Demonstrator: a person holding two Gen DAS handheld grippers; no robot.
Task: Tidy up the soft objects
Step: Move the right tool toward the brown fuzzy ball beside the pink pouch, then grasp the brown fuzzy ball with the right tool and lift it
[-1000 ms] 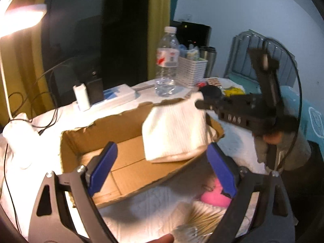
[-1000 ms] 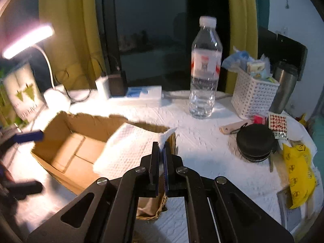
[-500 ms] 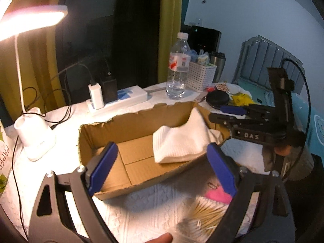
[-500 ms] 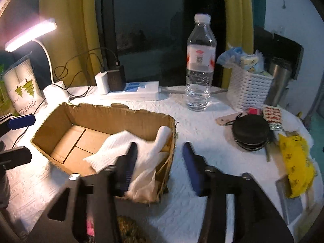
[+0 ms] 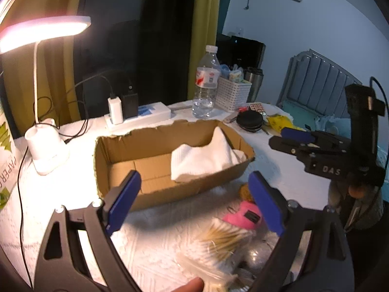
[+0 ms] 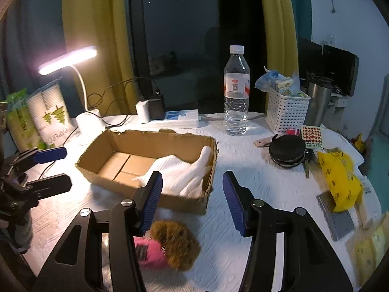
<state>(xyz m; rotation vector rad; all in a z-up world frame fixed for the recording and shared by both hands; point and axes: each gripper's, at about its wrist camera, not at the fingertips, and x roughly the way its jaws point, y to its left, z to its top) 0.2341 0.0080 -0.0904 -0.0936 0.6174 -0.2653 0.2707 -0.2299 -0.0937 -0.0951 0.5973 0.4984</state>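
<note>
Two hand-held grippers, left [image 5: 194, 204] and right [image 6: 192, 200], are wide open, holding nothing. White towel [image 6: 184, 172] lies in the cardboard box [image 6: 116, 183] on the bench [image 6: 255, 177].

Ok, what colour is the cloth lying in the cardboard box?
White. The cloth shows best in the left wrist view, at the right end of the cardboard box.

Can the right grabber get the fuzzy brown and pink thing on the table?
Probably yes. The right gripper is open and empty, and the fuzzy brown and pink thing lies on the table just below it, outside the cardboard box. Nothing covers it from above.
</note>
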